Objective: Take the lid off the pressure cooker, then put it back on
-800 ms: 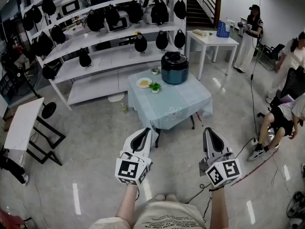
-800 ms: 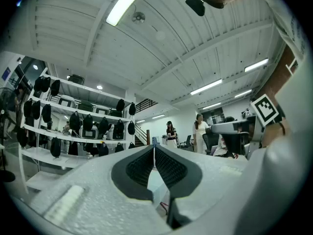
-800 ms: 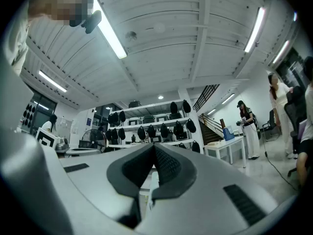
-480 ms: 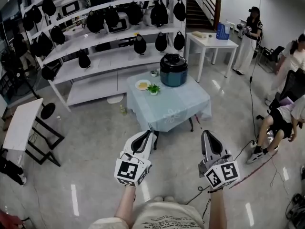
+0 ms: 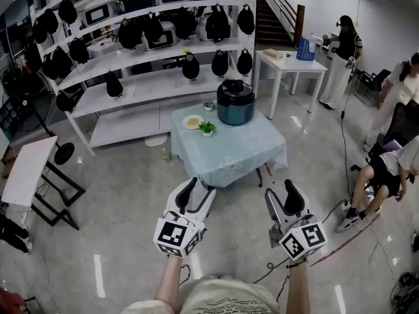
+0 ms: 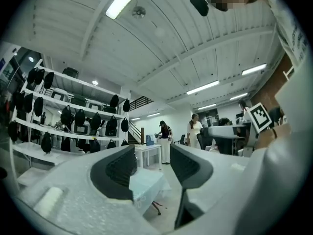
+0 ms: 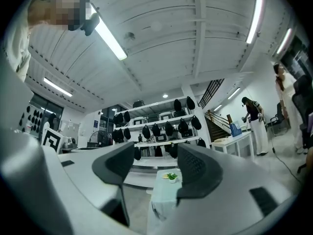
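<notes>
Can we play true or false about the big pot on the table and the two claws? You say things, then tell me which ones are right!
1. The pressure cooker has its lid on. True.
2. The cooker stands on the floor. False: it stands on the blue-covered table.
3. A little green plant stands on that table. True.
4. The left claw is holding the lid. False: it is open and empty, well away from the table.
5. The right claw is open with nothing in it. True.
</notes>
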Demonstrator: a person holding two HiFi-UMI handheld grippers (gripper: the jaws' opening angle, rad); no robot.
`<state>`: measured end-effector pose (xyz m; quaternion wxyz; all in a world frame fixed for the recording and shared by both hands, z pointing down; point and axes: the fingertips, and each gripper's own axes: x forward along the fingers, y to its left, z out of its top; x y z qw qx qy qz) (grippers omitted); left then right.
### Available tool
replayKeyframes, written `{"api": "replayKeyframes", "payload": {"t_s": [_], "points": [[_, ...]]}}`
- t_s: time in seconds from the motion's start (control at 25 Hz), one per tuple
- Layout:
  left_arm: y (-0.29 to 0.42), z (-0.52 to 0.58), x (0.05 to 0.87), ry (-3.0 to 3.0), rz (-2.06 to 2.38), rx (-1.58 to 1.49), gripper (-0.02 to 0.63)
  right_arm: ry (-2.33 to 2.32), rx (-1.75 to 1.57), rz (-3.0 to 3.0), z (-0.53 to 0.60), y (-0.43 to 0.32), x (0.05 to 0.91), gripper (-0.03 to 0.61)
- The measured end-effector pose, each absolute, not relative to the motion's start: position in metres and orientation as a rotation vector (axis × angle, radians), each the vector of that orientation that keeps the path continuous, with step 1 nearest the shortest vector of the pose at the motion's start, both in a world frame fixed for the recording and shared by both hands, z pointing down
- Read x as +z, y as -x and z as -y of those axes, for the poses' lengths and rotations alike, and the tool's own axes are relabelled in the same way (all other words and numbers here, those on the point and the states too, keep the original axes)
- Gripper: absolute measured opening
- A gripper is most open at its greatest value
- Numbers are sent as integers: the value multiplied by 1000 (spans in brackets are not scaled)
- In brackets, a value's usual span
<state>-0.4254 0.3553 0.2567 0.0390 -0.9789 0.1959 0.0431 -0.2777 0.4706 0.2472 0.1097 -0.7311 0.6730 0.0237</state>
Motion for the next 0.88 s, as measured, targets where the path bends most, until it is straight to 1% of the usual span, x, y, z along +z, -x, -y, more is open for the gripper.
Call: {"api": "replayKeyframes", "payload": {"t_s": [0.04,0.08,0.12,0.16,0.6,0.88], "points": [[423,-356,257,3000,-606,135,221,2139,59,-1981,-471,276,249,276],[422,-357,258,3002,-613,144,248,2135,53,-1981,-471,273,250,295],[420,-357,258,3003,-620,154,269,2137,55,-1980,-471,270,251,302],[418,-357,259,3000,-626,156,275,2142,63,-1977,-472,266,252,304],[394,-340,276,2982,-664,89,278,2162,9,-1962,-462,226,269,308],[359,-309,279,2994,-641,94,278,2158,48,-1981,-431,197,265,308]]}}
